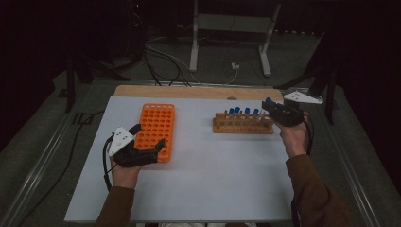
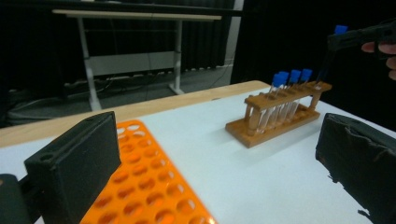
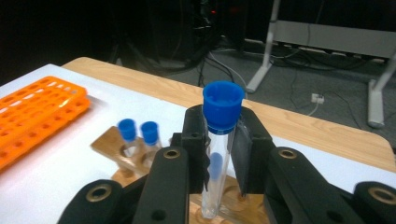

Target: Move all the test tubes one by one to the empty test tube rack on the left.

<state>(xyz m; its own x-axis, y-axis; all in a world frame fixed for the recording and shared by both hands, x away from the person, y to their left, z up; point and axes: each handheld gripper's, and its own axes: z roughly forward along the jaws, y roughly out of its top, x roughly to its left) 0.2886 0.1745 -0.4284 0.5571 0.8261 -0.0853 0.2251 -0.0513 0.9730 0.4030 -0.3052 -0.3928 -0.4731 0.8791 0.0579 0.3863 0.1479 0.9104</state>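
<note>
My right gripper (image 1: 270,107) is shut on a clear tube with a blue cap (image 3: 222,122), held upright over the right end of the wooden rack (image 1: 242,125). The tube's lower tip hangs at the rack's top bar (image 2: 322,83). Several more blue-capped tubes (image 2: 290,77) stand in that rack. My left gripper (image 1: 150,137) hovers open over the near right corner of the orange rack (image 1: 156,126), with nothing between its jaws. In the left gripper view the jaws stand wide apart above the orange rack's empty holes (image 2: 149,186).
A white board (image 1: 208,175) covers the wooden table (image 1: 189,91). The two racks sit a hand's width apart on it. Beyond the far edge lie floor cables (image 1: 165,56) and the legs of a desk frame (image 1: 195,42). A rail (image 1: 42,161) runs along the left side.
</note>
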